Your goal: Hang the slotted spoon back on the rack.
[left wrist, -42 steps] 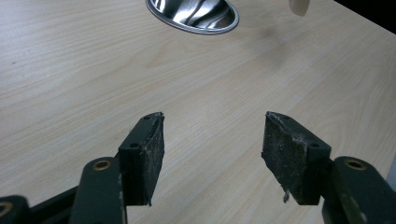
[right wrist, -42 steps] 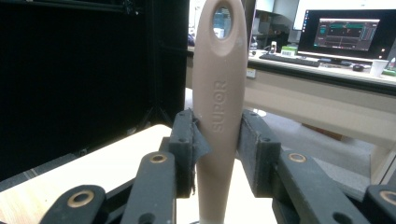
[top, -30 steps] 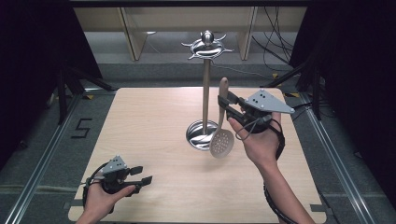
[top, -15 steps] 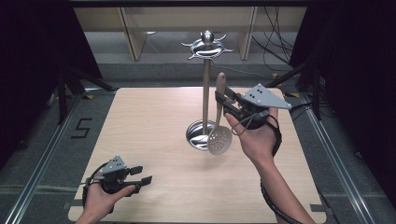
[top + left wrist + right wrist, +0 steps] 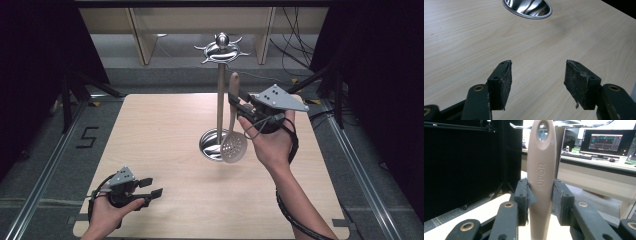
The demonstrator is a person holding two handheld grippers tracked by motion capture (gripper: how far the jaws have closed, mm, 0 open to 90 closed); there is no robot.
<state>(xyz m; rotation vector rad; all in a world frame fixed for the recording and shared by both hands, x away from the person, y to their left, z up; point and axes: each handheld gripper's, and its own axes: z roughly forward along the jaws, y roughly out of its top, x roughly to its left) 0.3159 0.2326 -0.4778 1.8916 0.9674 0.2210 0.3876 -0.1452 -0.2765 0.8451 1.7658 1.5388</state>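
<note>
Skimmer spoon held upright beside the rack, other hand idle near the front edge.

Nearest, the left hand-held gripper [image 5: 150,188] rests low over the front left of the worktop [image 5: 150,130], its jaws released and standing apart with bare wood between them. Farther in, the right hand-held gripper [image 5: 239,106] is clenched on the handle of the slotted spoon [image 5: 233,145], pads pressing both sides; the spoon hangs upright with its perforated bowl down, just beside the pole of the metal utensil stand [image 5: 220,100], above the stand's round base.
</note>
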